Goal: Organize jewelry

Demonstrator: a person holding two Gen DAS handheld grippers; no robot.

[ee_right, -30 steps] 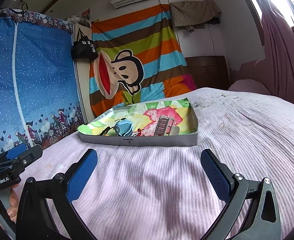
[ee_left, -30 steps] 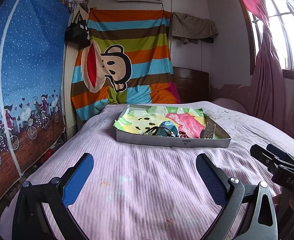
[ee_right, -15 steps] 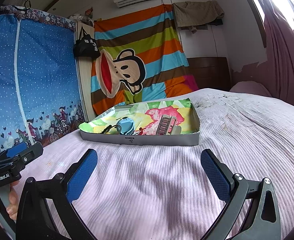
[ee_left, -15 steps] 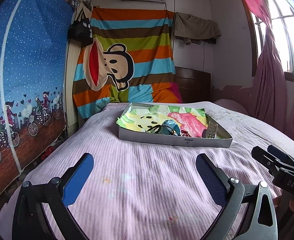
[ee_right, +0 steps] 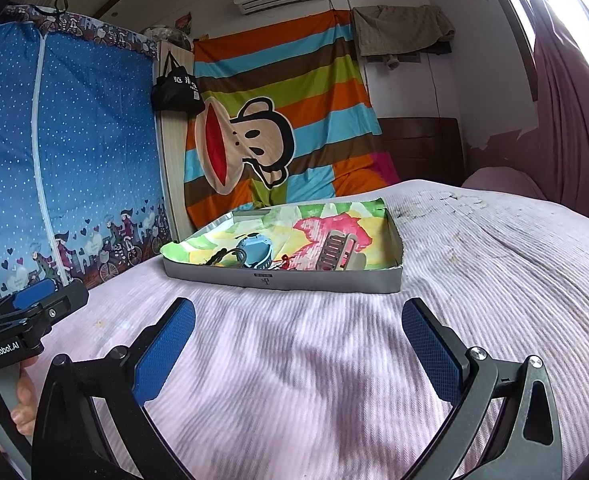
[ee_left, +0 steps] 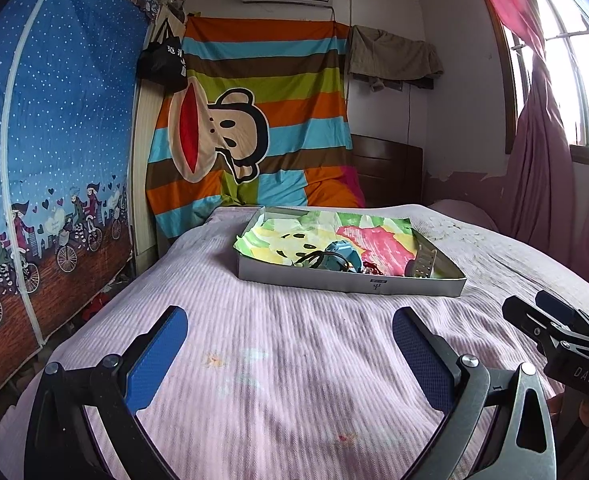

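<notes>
- My left gripper (ee_left: 290, 356) hovers low over the pink ribbed bedspread (ee_left: 294, 360), its blue-padded fingers (ee_left: 156, 356) spread wide with nothing between them.
- Ahead, the shallow grey cardboard tray (ee_left: 350, 282) lined with bright patterned paper holds the jewelry: a dark cord, a teal round piece (ee_left: 336, 258), something small and red, a pale ribbed band (ee_left: 424, 262). All lie bunched near the front wall; whether that counts as sorted, I cannot tell.
- My right gripper (ee_right: 298, 350) is likewise low, level, spread and empty, well short of the tray.
</notes>
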